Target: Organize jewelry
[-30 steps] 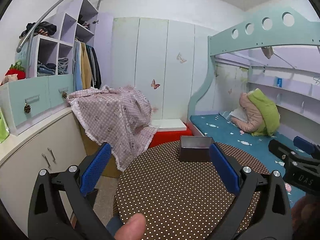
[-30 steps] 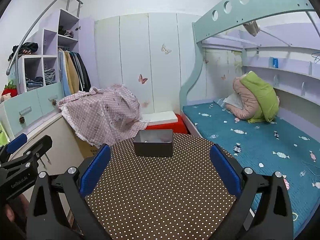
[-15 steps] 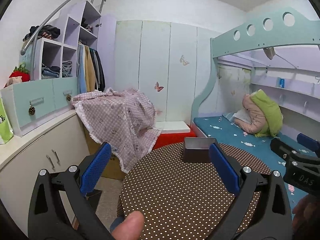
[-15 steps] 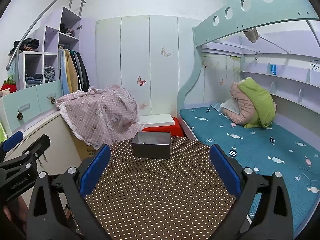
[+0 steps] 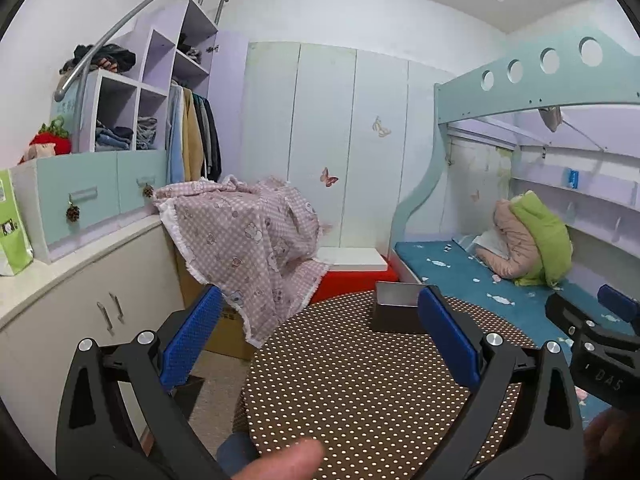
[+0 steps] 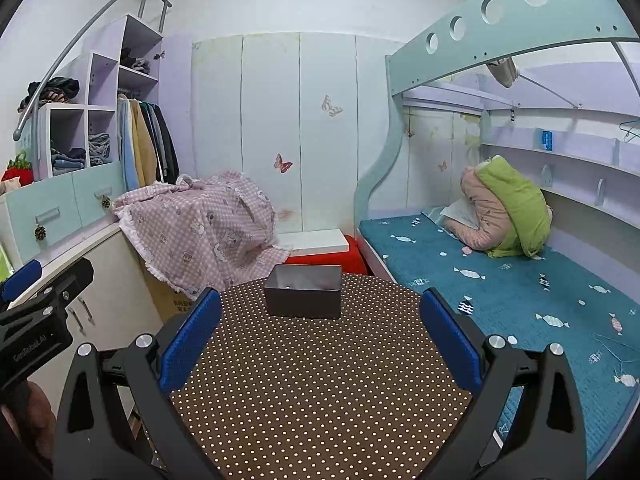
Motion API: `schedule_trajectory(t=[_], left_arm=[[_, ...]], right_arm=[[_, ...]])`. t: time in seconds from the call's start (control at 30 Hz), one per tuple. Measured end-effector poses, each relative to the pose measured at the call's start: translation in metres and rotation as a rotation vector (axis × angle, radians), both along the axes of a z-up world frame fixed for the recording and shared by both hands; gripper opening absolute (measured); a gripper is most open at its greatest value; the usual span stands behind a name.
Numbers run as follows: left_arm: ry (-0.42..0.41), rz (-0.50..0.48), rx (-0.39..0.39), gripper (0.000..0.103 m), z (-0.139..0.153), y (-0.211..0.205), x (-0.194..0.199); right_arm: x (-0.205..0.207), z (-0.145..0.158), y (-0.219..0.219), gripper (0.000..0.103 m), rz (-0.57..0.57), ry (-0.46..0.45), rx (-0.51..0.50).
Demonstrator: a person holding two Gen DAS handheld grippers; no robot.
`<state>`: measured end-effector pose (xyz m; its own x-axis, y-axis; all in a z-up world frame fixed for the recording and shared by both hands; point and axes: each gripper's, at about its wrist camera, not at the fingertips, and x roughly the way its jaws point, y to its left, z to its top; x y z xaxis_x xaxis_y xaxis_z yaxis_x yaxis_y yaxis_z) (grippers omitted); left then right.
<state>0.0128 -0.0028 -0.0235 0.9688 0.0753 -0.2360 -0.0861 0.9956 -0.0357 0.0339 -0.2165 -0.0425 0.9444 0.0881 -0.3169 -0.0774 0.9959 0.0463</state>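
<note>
Both grippers hang wide open over the table and grip nothing. On my left wrist feed, the left gripper (image 5: 320,340) has its blue pads (image 5: 188,340) spread far apart, low in the frame, with the polka-dot tabletop (image 5: 352,392) between them. The table's curved left edge runs down the middle of that feed, and bare floor (image 5: 216,388) shows beyond it at lower left. A fingertip (image 5: 288,460) pokes in at the bottom centre.

On the right wrist feed, the right gripper (image 6: 320,340) is just as wide, touching nothing, with dotted cloth filling the gap. I see the left gripper's black body at the left edge of this frame, and the right one sits at the right edge of the left feed, so the two are side by side and apart.

Now the dark metal box (image 6: 303,296): it stands at the far edge of the table, centred in the right feed, open side up. In the left feed it sits right of centre, partly behind the right-hand pad. Something small glints inside, but I can't tell what.

Room to move: open tabletop lies between both grippers and the box. A pink checked cloth (image 6: 200,232) is draped just past the table at left, and the blue bed (image 6: 500,292) lies close along the right.
</note>
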Motion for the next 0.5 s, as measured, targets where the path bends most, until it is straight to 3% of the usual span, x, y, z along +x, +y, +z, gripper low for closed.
schedule_trajectory(t=[0.13, 0.5], left_arm=[[-0.004, -0.031, -0.019, 0.098, -0.001, 0.0, -0.002], [0.007, -0.062, 0.024, 0.098, -0.001, -0.012, -0.004]], right_arm=[[0.001, -0.002, 0.0, 0.096, 0.005, 0.007, 0.004], [0.001, -0.001, -0.001, 0.096, 0.01, 0.009, 0.01]])
